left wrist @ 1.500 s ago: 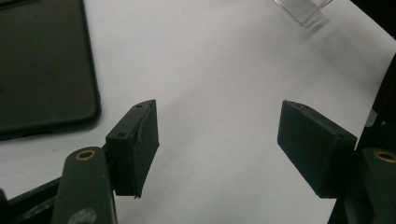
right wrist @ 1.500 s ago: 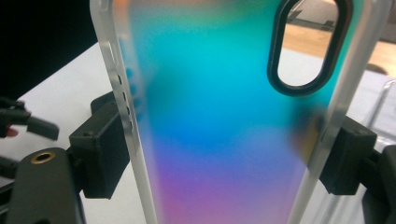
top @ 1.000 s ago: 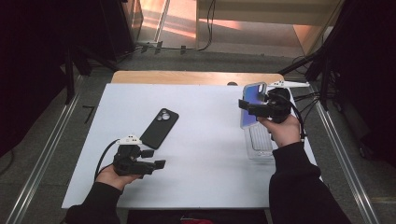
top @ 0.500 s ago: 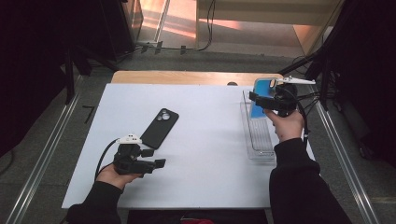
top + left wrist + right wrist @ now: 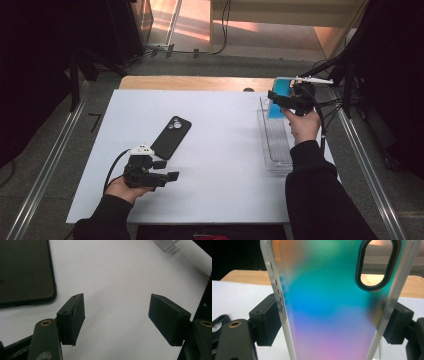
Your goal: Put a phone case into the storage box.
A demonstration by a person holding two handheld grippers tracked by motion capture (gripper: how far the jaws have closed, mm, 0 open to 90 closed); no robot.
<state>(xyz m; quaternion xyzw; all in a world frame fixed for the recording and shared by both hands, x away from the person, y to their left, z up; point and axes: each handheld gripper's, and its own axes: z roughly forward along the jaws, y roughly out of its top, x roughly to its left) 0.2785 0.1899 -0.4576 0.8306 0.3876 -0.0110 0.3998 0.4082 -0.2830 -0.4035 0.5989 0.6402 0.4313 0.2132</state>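
Note:
A black phone (image 5: 171, 137) lies face down on the white table (image 5: 215, 150), camera end away from me; its corner shows in the left gripper view (image 5: 25, 272). My left gripper (image 5: 167, 170) rests on the table just below the phone, open, with nothing between its jaws (image 5: 116, 317). My right gripper (image 5: 278, 97) is raised over the far right of the table, shut on an iridescent phone case (image 5: 276, 102). In the right gripper view the case (image 5: 332, 302) stands upright between the jaws, translucent rim on both sides, camera cut-out at top right.
A clear plastic tray (image 5: 276, 145) lies along the right side of the table, under the raised case. A wooden board (image 5: 190, 83) borders the table's far edge. Cables trail off to the right behind the right hand.
The right gripper has lifted the iridescent case up and away from the clear tray, toward the far right. The left gripper and the black phone have stayed put.

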